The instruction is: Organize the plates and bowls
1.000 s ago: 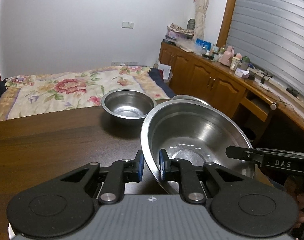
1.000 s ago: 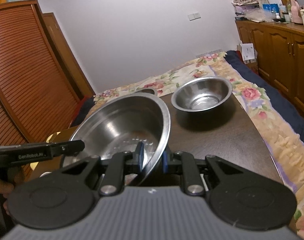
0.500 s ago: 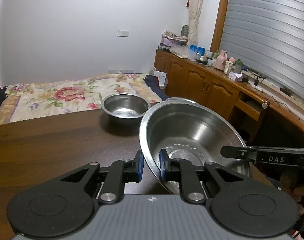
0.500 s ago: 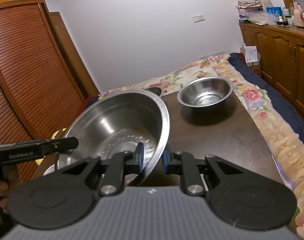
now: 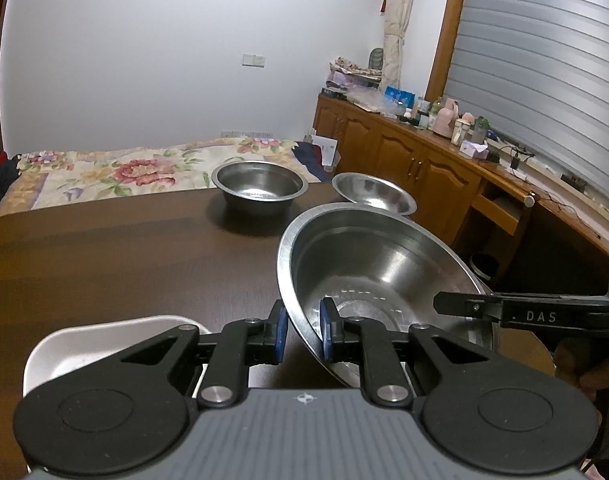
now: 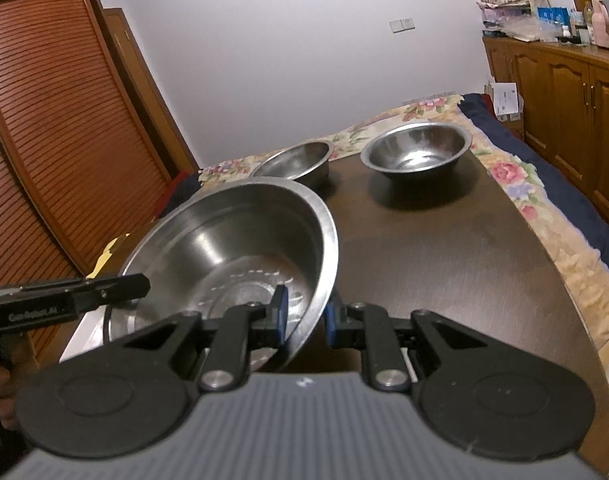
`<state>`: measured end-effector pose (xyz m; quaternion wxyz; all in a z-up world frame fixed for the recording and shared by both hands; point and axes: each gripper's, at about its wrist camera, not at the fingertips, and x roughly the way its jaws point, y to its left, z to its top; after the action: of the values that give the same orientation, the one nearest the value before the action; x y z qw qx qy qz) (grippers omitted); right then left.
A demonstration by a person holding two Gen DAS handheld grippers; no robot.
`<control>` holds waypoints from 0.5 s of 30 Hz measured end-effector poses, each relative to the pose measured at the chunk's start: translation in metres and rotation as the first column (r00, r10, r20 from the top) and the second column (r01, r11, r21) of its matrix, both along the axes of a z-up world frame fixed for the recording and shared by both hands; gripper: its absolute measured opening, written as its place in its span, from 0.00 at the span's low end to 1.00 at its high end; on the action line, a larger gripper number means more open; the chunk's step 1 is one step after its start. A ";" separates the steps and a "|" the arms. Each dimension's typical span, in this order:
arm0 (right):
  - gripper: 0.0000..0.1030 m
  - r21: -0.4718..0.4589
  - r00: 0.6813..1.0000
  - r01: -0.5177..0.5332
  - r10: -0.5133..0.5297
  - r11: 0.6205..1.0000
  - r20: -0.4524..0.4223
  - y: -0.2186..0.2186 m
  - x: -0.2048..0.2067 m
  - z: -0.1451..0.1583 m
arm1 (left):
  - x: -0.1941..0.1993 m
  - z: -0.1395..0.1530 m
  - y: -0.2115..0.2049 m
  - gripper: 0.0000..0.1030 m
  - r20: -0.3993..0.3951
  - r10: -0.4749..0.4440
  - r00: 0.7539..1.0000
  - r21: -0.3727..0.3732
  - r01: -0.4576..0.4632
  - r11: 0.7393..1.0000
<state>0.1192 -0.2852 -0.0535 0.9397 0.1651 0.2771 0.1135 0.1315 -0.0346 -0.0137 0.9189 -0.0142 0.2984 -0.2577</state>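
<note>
A large steel bowl hangs above the dark wooden table, held from both sides. My left gripper is shut on its near left rim. My right gripper is shut on its opposite rim, and the bowl fills the left of the right wrist view. The right gripper's finger shows across the bowl in the left wrist view. Two smaller steel bowls stand at the table's far end, and both also show in the right wrist view. A white plate lies under my left gripper.
A bed with a floral cover lies beyond the table's far edge. Wooden cabinets with clutter on top run along the right wall. A slatted wooden door stands to the left.
The large bowl has risen with both grippers. The second small bowl and the white plate have come into view below.
</note>
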 end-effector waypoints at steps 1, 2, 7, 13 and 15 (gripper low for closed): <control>0.20 0.002 1.000 0.000 0.000 1.000 -0.001 0.000 -0.001 0.000 | -0.001 -0.001 0.001 0.18 -0.003 0.000 1.000 -0.001 0.000 1.000; 0.20 0.003 1.000 0.000 0.000 1.000 -0.001 0.000 -0.002 -0.001 | -0.002 -0.003 0.001 0.19 -0.006 0.000 1.000 -0.003 0.000 1.000; 0.20 -0.030 1.000 0.014 -0.013 0.999 0.015 0.004 -0.007 -0.002 | -0.005 -0.011 0.002 0.19 -0.018 -0.002 1.000 0.001 0.002 1.000; 0.20 -0.021 1.000 0.013 -0.013 1.000 -0.006 0.004 -0.010 -0.008 | -0.012 -0.017 0.003 0.19 -0.032 -0.006 0.999 0.003 0.006 1.000; 0.20 -0.010 1.000 0.014 -0.014 1.000 -0.015 0.002 -0.012 -0.010 | -0.013 -0.017 0.002 0.20 -0.033 -0.011 0.999 0.009 0.011 1.000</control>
<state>0.1071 -0.2832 -0.0630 0.9392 0.1630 0.2835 0.1044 0.1190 -0.0331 -0.0304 0.9124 -0.0124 0.3148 -0.2612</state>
